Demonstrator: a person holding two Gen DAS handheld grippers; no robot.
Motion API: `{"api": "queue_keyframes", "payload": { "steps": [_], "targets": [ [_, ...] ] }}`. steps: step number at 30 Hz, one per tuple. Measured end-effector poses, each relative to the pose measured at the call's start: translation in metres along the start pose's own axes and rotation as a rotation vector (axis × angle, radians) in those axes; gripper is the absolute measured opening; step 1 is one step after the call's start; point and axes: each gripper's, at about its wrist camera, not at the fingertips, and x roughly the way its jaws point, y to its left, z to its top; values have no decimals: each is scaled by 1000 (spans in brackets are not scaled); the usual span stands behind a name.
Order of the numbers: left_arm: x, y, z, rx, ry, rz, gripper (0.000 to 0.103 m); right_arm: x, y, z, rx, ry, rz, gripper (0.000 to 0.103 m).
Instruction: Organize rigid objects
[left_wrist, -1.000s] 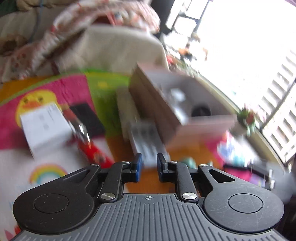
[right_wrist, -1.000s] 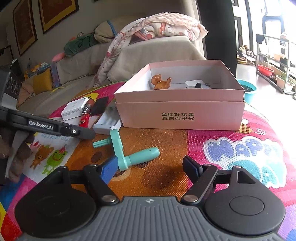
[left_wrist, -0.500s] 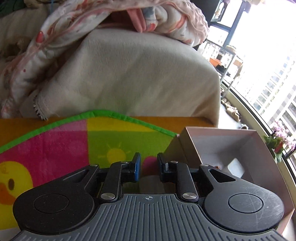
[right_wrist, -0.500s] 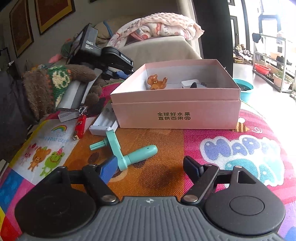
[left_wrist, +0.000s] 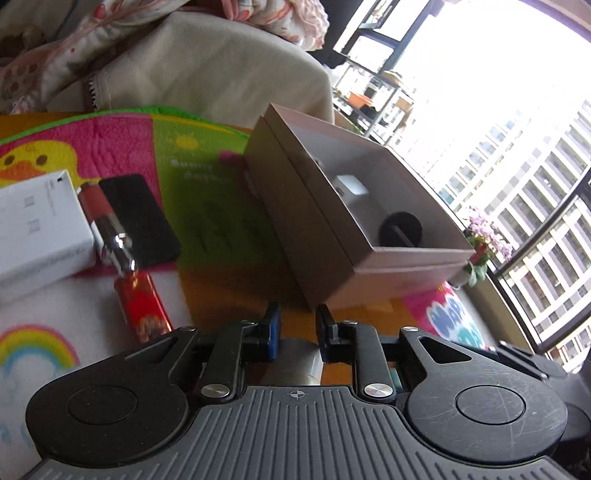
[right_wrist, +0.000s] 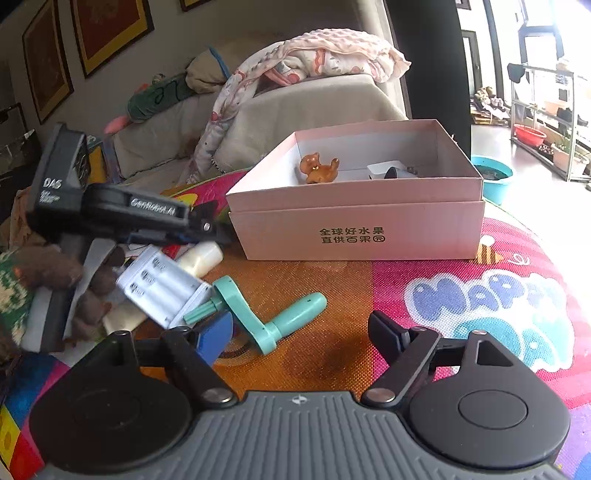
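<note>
Left gripper (left_wrist: 297, 325): jaws narrow and opening a little. A pale cream bottle (right_wrist: 201, 258) sits between the pads, and they look to be touching it. In the right wrist view the bottle is low over the play mat (right_wrist: 369, 295), just left of the pink box (right_wrist: 354, 229). Can't tell if it rests on the mat.

Right gripper (right_wrist: 301, 332): jaws wide apart, nothing between them, above a bare orange patch of mat in front of the box.

Box: open top, on the mat, Chinese print on the front wall. Inside it:
- an orange animal figurine (right_wrist: 318, 168) toward the back left
- a small white block (left_wrist: 352, 186)
- a round black item (left_wrist: 400, 229), against the wall nearest the window

Still outside the box, on the mat:
- teal crank handle (right_wrist: 273, 317), lying flat just ahead of the right gripper's blue finger
- white battery case (right_wrist: 159, 288), blurred and tilted, touching the crank's short end, below the bottle
- white carton (left_wrist: 37, 229) on the far left in the left wrist view
- red and silver tube (left_wrist: 142, 306) right beside the carton
- flat black slab (left_wrist: 138, 218) on the tube's other side

Behind the mat: a beige sofa (right_wrist: 314, 107) with a patterned blanket (right_wrist: 325, 55) on top.
</note>
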Motion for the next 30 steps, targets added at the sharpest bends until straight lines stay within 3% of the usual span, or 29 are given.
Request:
{"api": "queue_keyframes", "payload": {
  "steps": [3,5,8,11,15,19,23,26,30],
  "targets": [
    [-37,-7,-15,16,-87,47,24,-5,4,-1,-24,-35,13,81],
    [-69,-14,-25,77,-154,124,24,-8,10,-2,-59,-51,20,81],
    [-95,-20,-39,160,-147,200,24,-13,28,-3,-153,-58,36,81],
    [-114,-12,-54,124,-130,252,24,-12,60,-5,-233,-15,132,81],
    [-130,4,-64,52,-147,270,24,-8,118,-17,-461,14,227,81],
    [-131,0,-66,78,-139,229,24,10,147,-21,-630,12,149,85],
    [-126,-5,-67,89,-143,203,24,28,129,-11,-505,152,208,87],
    [-117,-15,-70,130,-114,192,24,15,110,-10,-416,183,254,85],
    [-94,-50,-88,282,-42,193,24,-12,78,-19,-375,142,150,85]
  ]
}}
